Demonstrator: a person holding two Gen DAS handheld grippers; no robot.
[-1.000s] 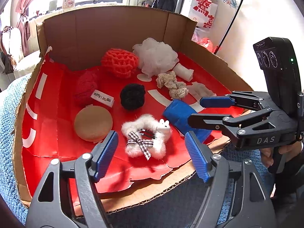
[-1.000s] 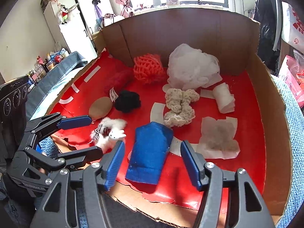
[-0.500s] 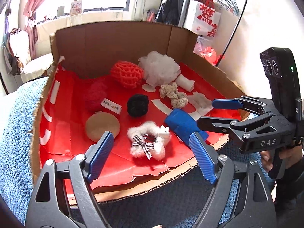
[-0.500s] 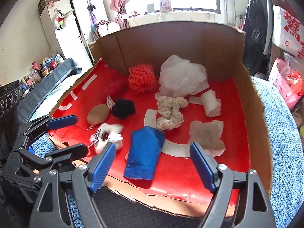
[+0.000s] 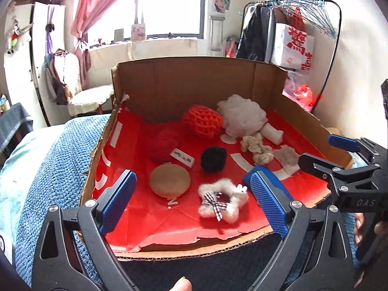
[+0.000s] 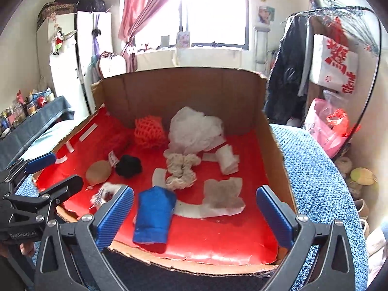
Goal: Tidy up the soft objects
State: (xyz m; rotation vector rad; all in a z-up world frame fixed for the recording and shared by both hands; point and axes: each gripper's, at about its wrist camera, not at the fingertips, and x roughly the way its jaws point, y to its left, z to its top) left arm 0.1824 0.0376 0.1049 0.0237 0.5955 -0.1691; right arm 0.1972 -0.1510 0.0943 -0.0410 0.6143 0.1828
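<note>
Plainly, both the left gripper (image 5: 192,201) and right gripper (image 6: 195,214) hover spread and empty before the cardboard box (image 5: 194,77); reaching for the fluffy white scrunchie (image 5: 222,200) near its front edge could snag the blue cloth (image 6: 154,214) beside it.

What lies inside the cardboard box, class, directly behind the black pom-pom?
Behind the black pom-pom in the cardboard box sits the orange knitted ball, with the white mesh bath pouf beside it. The floor beneath them is covered.
</note>
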